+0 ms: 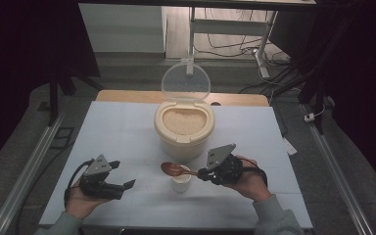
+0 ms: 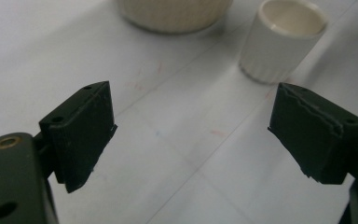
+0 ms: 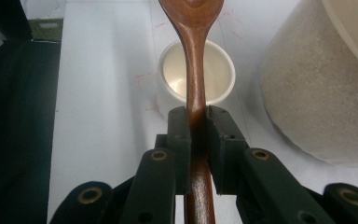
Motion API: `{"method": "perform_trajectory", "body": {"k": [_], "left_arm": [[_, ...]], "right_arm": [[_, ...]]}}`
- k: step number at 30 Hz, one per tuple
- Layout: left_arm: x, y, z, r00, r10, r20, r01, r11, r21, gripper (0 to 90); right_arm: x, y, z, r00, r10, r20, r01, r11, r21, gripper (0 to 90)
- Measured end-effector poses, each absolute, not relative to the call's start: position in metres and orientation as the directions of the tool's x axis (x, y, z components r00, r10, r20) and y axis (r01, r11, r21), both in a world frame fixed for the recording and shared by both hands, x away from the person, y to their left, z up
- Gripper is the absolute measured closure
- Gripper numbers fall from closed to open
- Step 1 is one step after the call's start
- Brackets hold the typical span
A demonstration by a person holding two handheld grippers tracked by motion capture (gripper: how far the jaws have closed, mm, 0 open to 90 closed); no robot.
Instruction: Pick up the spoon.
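Overhead forward-down view; both gripper views close, sharing the white cup [image 2: 282, 39]

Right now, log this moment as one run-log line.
right hand-held gripper: shut on wooden spoon | spoon above white cup | left hand-held gripper: open, empty

Brown spoon [image 3: 195, 56]; white cup [image 2: 279, 39]; cream bin [image 1: 183, 129]; black tools.

The cup [image 1: 180, 183] stands just before the rice container [image 1: 184, 129], under the spoon [image 1: 174, 169], on the table [image 1: 122, 137]
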State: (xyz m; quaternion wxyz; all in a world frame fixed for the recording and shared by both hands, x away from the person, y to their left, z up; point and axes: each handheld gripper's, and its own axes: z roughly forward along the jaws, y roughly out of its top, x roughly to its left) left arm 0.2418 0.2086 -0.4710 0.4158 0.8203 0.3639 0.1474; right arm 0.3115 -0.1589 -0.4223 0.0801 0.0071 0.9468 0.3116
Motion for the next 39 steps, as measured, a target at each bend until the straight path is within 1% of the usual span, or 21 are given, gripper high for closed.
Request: {"method": "perform_trajectory", "body": {"k": [2, 7, 13, 21, 27, 28, 30, 33, 39], "left_arm": [[0.243, 0.198, -0.458, 0.714, 0.698, -0.051, 0.453, -0.405, 0.794, 13.6], [0.247, 0.181, -0.443, 0.733, 0.679, -0.042, 0.436, -0.421, 0.795, 14.1], [0.255, 0.154, -0.421, 0.780, 0.626, -0.019, 0.385, -0.456, 0.802, 15.3], [0.269, 0.118, -0.409, 0.833, 0.553, -0.004, 0.349, -0.519, 0.781, 16.0], [0.277, 0.099, -0.409, 0.873, 0.488, -0.009, 0.333, -0.581, 0.743, 20.0], [0.278, 0.096, -0.410, 0.878, 0.478, -0.009, 0.331, -0.594, 0.733, 22.4], [0.279, 0.091, -0.411, 0.888, 0.460, -0.004, 0.323, -0.617, 0.717, 23.5], [0.282, 0.084, -0.412, 0.903, 0.429, -0.003, 0.311, -0.649, 0.694, 30.5], [0.289, 0.069, -0.418, 0.931, 0.364, -0.028, 0.296, -0.709, 0.640, 37.3]], "right_arm": [[0.312, -0.158, -0.424, -0.986, 0.066, -0.151, -0.036, 0.811, 0.585, 79.8], [0.312, -0.158, -0.424, -0.985, 0.062, -0.160, -0.041, 0.819, 0.573, 79.8], [0.310, -0.156, -0.425, -0.985, 0.058, -0.163, -0.047, 0.816, 0.576, 79.8], [0.308, -0.151, -0.425, -0.983, 0.051, -0.176, -0.058, 0.825, 0.563, 79.8], [0.306, -0.146, -0.424, -0.982, 0.038, -0.187, -0.075, 0.823, 0.563, 79.8], [0.305, -0.145, -0.424, -0.981, 0.031, -0.193, -0.084, 0.825, 0.559, 79.8], [0.304, -0.145, -0.424, -0.980, 0.031, -0.197, -0.086, 0.825, 0.558, 79.8], [0.302, -0.142, -0.424, -0.981, 0.019, -0.194, -0.092, 0.832, 0.548, 79.8], [0.300, -0.138, -0.426, -0.980, -0.003, -0.199, -0.110, 0.841, 0.530, 79.7]]}}
